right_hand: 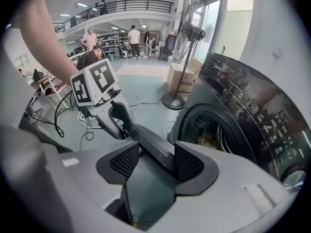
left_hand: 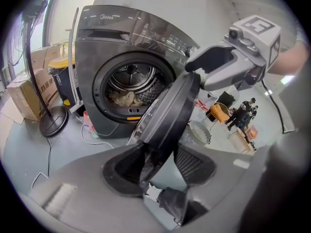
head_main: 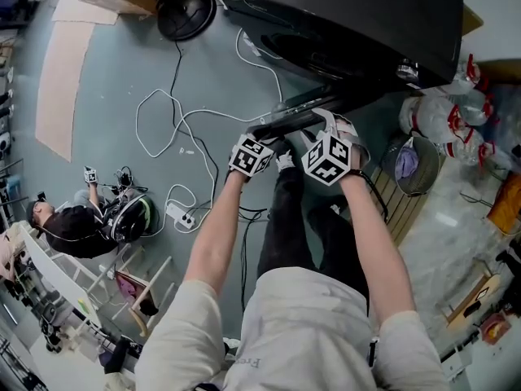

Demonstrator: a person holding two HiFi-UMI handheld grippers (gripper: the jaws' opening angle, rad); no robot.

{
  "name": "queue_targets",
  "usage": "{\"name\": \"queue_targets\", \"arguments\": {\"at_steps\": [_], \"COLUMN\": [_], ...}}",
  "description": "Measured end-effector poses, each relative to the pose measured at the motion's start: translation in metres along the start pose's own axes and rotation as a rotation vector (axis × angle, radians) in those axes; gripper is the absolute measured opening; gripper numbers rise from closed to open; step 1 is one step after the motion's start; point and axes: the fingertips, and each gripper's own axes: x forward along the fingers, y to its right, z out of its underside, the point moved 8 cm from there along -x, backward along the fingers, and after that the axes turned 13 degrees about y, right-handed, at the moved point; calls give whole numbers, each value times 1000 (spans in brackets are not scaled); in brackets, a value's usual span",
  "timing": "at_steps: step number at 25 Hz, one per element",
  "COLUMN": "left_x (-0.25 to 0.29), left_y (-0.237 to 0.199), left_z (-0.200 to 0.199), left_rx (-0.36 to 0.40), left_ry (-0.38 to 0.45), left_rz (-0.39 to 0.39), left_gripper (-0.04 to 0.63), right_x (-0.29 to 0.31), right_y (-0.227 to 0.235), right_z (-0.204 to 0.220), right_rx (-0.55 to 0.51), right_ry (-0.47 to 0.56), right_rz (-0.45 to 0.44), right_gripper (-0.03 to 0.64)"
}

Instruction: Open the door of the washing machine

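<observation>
The dark grey washing machine stands with its round door swung out; laundry lies in the drum. In the left gripper view, my left gripper is shut on the door's rim, which runs up between the pads. In the right gripper view, the door's edge passes between the pads of my right gripper, close to the right pad and apart from the left one; its jaws stand open. In the head view both grippers sit side by side on the door's edge.
A standing fan is left of the machine. White cables and a power strip lie on the floor. A wire basket and bags sit at the right. A person crouches at the lower left. Cardboard boxes stand beside the fan.
</observation>
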Motion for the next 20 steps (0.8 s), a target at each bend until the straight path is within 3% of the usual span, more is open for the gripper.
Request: {"name": "queue_targets", "arguments": {"at_steps": [10,16,20], "left_x": [-5,-5,-3], "left_y": [65,98,113], "left_z": [35,50,55], "left_rx": [11,4,11], "left_ry": [-6,0,0], "left_rz": [37,50,39], "left_gripper": [233,232,230], "right_x": [-34,-56,-75], "right_y": [-32,-46,-52], "right_z": [26,39,50], "right_rx": [-120,-183,-77], "right_ry": [-46,-59,-20], "right_rz": [-72,-72,-36], "right_gripper": [210,212,210]}}
